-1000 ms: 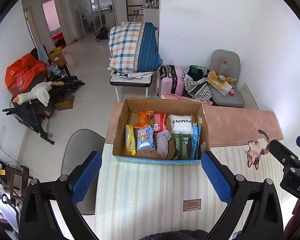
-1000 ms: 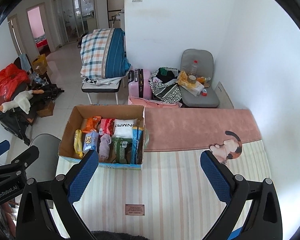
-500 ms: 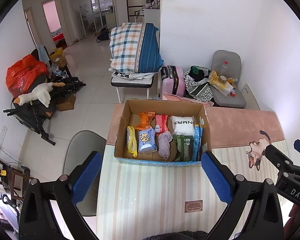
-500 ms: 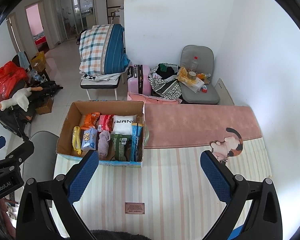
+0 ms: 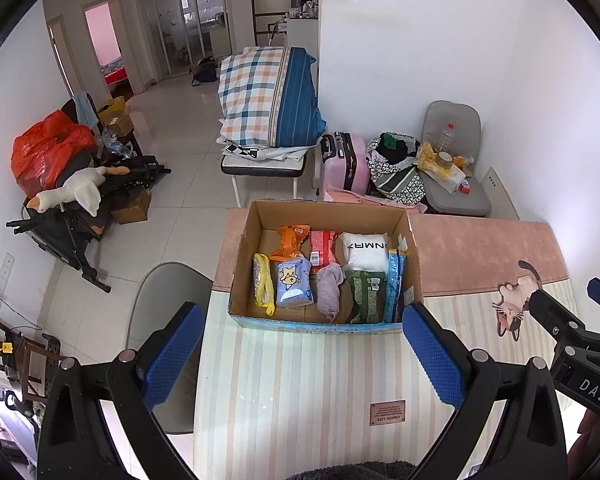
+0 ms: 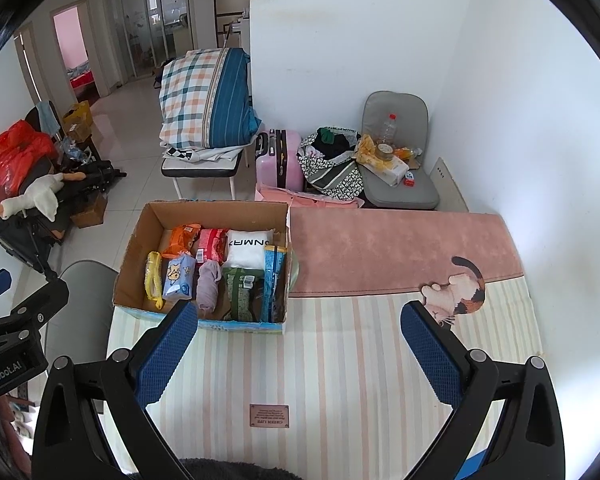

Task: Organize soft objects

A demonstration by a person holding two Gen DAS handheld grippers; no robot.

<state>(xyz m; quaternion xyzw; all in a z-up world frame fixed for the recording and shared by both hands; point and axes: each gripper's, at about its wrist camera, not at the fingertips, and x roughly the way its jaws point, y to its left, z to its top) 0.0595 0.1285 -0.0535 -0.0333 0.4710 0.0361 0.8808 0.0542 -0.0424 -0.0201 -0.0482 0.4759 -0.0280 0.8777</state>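
An open cardboard box stands on the striped table mat, also in the right wrist view. It holds soft packs in rows: a white pillow pack, a rolled mauve cloth, a light blue tissue pack, an orange pack, a red pack, a green pack and a yellow item. My left gripper is open and empty, held above the mat in front of the box. My right gripper is open and empty, to the right of the box.
A pink mat with a cat figure covers the table's far right. A grey chair stands at the table's left. Beyond lie a bench with a plaid pillow, a pink suitcase and bags.
Both grippers have drawn back and risen slightly, so the box sits a little farther away in both views. Both stay open and empty.
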